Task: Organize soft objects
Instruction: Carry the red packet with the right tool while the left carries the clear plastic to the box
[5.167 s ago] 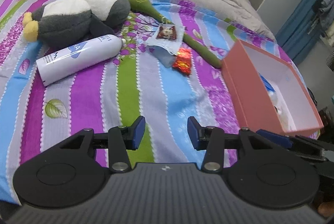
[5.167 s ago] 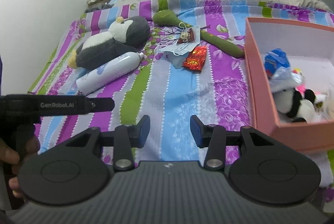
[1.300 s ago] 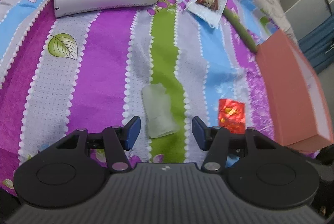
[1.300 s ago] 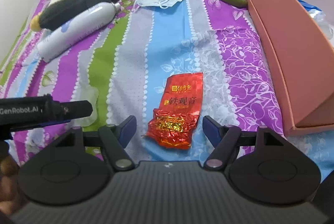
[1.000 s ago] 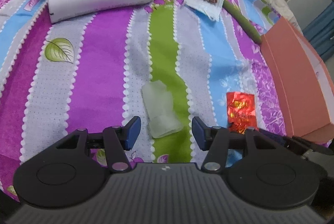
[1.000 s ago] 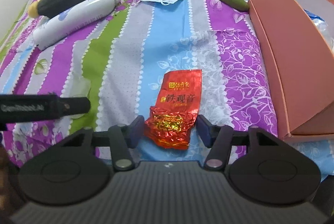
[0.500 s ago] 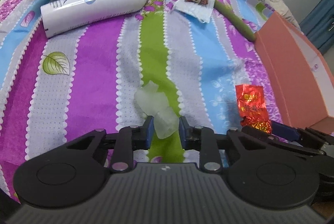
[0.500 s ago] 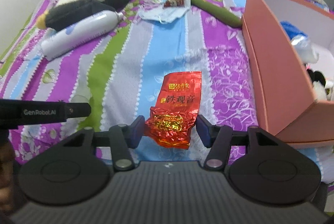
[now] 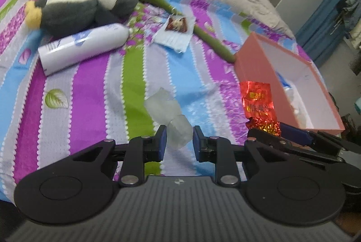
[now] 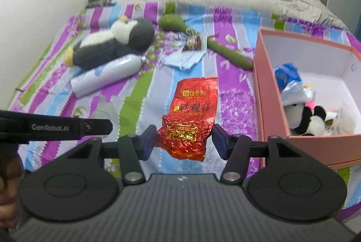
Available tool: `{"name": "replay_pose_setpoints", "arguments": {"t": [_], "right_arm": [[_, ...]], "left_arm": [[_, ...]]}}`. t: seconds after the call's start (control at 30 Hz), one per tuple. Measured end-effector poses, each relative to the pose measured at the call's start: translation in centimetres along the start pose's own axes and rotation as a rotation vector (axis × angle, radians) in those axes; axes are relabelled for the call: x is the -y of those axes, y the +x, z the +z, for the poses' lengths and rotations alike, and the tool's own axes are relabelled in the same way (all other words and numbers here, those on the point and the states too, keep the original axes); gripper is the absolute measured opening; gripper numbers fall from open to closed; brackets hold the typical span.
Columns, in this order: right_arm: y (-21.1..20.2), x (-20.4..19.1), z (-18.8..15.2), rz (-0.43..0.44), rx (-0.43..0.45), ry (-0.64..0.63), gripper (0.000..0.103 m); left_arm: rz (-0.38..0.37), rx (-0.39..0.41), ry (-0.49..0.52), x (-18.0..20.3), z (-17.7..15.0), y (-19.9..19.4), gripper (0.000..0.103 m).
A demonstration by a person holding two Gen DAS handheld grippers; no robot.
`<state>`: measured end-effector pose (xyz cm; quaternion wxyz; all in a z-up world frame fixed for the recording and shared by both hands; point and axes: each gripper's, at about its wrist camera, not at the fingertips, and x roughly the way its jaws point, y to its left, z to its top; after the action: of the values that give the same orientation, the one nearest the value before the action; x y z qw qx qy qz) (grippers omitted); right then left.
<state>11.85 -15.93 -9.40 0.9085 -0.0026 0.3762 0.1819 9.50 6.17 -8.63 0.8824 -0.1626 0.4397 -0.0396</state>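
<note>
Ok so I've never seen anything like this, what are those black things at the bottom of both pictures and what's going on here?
There is no robot here. A person holds a two-finger gripper in each hand, and each gripper carries a wide-angle camera looking forward along its fingers, so you get one picture per hand.

In the left-hand picture, the left gripper pinches a pale translucent squishy piece. In the right-hand picture, the right gripper grips a red foil packet.

Below is a bed with a striped sheet. On it lie a plush penguin, a white bottle, a face mask and a long green plush. On the right is a pink box with a small panda toy inside.
</note>
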Motion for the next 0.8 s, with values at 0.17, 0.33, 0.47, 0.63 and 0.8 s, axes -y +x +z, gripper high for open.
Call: {"name": "replay_pose_setpoints", "arguments": {"t": [0.17,0.33,0.47,0.63,0.8], "right_arm": [[-2.5,0.0,0.2,-0.007,0.054,0.000,0.057],[-4.3,0.3,-0.2,-0.026,0.086,-0.002,0.057],[-5.7,1.1,-0.5,-0.036,0.106,0.012,0.057],[-7.4,3.0,-1.0,-0.056,0.122,0.043,0.057],[-9.4,5.2,-1.7,-0.077,0.135,0.062,0.057]], "left_arm": [[-0.033,0.032,0.030,1.5,0.2,-2.4,0.029],[-0.068,0.052,0.077,3.3,0.2,-3.9,0.029],[-0.091,0.063,0.100,4.8,-0.3,-4.6,0.029],[-0.120,0.063,0.127,7.2,-0.8,-4.6,0.029],[-0.157,0.058,0.159,10.5,-1.6,-4.4,0.029]]}}
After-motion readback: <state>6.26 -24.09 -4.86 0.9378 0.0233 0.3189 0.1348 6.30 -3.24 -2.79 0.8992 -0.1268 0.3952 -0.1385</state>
